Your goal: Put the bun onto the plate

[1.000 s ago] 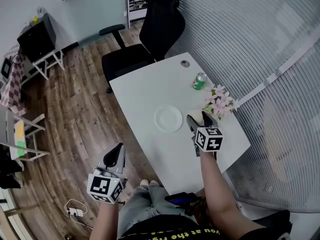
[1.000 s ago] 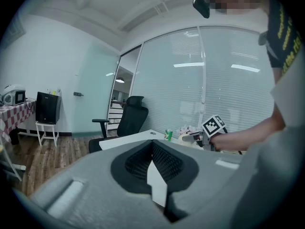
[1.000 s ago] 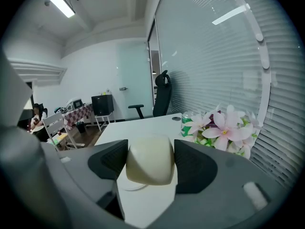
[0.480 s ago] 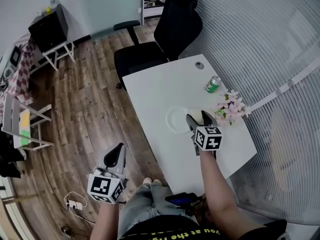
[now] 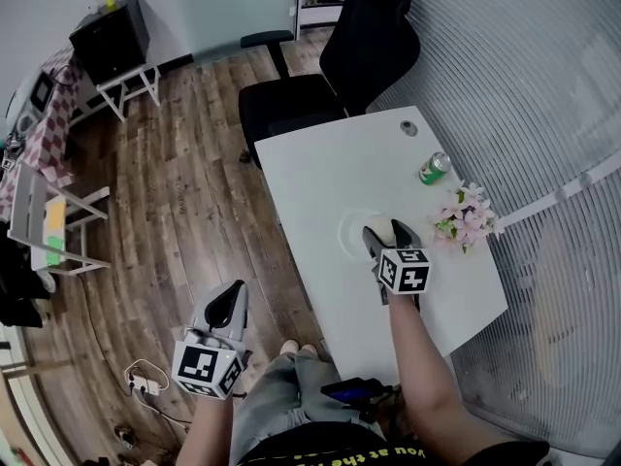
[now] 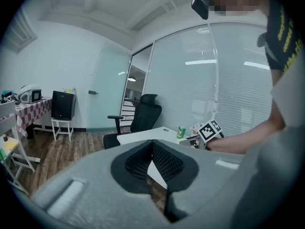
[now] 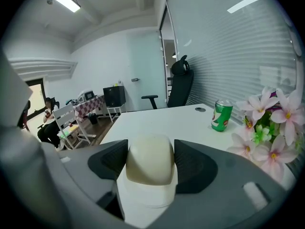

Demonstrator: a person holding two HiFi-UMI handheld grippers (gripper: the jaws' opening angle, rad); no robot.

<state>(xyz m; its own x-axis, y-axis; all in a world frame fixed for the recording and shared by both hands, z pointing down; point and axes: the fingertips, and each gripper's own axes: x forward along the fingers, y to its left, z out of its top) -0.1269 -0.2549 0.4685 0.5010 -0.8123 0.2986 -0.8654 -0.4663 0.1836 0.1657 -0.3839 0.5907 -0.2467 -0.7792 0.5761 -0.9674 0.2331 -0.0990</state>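
The right gripper (image 5: 388, 235) pinches the pale bun (image 7: 149, 163) between its jaws, holding it directly over the white plate (image 7: 143, 200) on the white table (image 5: 320, 168); whether the bun touches the plate cannot be told. A green can (image 7: 220, 116) and pink flowers (image 7: 267, 128) stand farther along the table on the right. The left gripper (image 5: 230, 304) hangs off the table's near-left side, above the wooden floor (image 5: 184, 192), its jaws pressed together with nothing between them.
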